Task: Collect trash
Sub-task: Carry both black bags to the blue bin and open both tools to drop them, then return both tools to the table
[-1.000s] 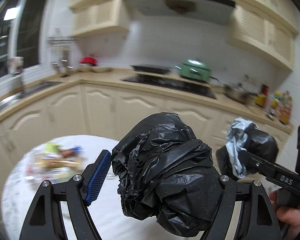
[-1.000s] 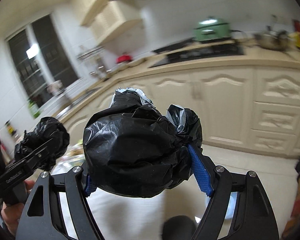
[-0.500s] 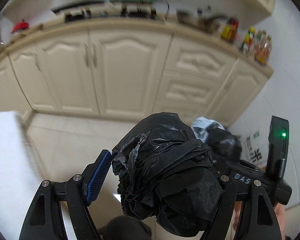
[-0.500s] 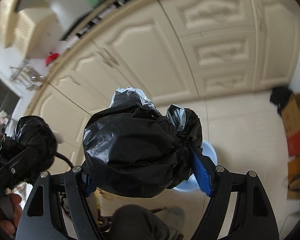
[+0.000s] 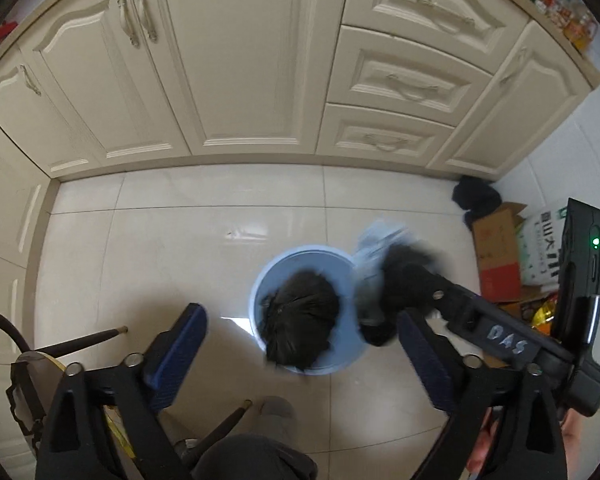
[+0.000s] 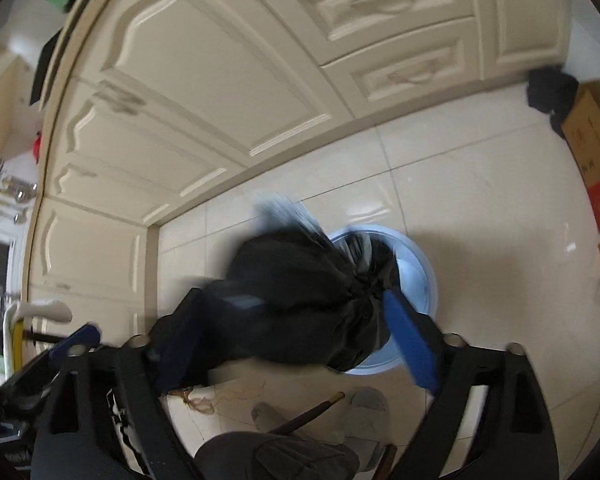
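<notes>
Step in hand was the drop. The left gripper (image 5: 300, 354), jaws opening with nothing between them, hung above the blue bin (image 5: 260, 280), where one black trash bag (image 5: 300, 320) already lay. The right gripper (image 6: 300, 336) was also opening; a second black bag (image 6: 296, 292) sat blurred between its pads, apparently slipping free toward the bin. Next move, by judgement: withdraw both clear. Legible writing: "DAS" on the right gripper's arm; print on a box (image 5: 544, 248) was unreadable.

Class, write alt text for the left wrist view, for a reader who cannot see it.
A black trash bag sits in a pale blue bin on a white tiled floor, below the empty left gripper, whose jaws are opening. At right, the right gripper has a second, blurred black bag at its tips. Cream cabinets stand behind.
</notes>
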{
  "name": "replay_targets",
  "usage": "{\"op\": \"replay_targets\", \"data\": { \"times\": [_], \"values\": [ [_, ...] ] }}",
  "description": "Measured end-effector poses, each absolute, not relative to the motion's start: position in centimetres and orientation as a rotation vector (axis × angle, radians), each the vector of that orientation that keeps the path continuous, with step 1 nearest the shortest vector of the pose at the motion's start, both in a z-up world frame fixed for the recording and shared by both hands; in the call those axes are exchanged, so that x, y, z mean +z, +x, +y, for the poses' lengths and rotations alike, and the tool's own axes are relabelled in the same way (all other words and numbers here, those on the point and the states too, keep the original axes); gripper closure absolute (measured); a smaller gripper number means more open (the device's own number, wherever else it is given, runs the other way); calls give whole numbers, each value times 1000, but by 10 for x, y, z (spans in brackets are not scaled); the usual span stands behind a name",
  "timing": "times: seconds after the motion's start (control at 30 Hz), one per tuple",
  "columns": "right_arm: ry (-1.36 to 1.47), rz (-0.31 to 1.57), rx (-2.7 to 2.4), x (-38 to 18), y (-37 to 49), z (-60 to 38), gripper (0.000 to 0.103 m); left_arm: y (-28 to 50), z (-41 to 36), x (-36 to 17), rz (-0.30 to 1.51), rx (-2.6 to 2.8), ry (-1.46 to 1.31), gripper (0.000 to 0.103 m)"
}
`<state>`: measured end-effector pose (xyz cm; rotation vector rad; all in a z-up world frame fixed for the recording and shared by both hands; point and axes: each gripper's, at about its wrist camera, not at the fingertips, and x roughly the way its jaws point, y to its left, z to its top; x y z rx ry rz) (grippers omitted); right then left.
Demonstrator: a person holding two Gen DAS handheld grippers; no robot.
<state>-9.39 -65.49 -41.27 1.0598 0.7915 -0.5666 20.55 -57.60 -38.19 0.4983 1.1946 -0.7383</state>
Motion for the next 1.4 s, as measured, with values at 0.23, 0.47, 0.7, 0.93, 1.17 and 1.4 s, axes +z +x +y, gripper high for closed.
{"op": "replay_targets", "data": {
  "times": [0.23, 0.47, 0.7, 0.93, 1.17, 1.4],
  "values": [
    [1069, 765, -620, -399, -109, -653, 0, 179, -559, -346, 1134, -737, 492, 5],
    [1023, 727, -624, -352, -124, -627, 0, 138, -499, -267, 1005, -761, 414, 4],
    [866, 655, -570, -266, -119, -569, 0, 93, -403, -179, 811, -737, 313, 1],
    [727, 572, -503, -186, -101, -500, 0, 43, -304, -125, 655, -676, 244, 1],
    [555, 520, -391, -115, -72, -420, 0, -7, -196, -96, 565, -579, 164, 1],
    [350, 503, -277, -69, -38, -330, 0, -50, -90, -77, 486, -428, 66, 1]
  ]
}}
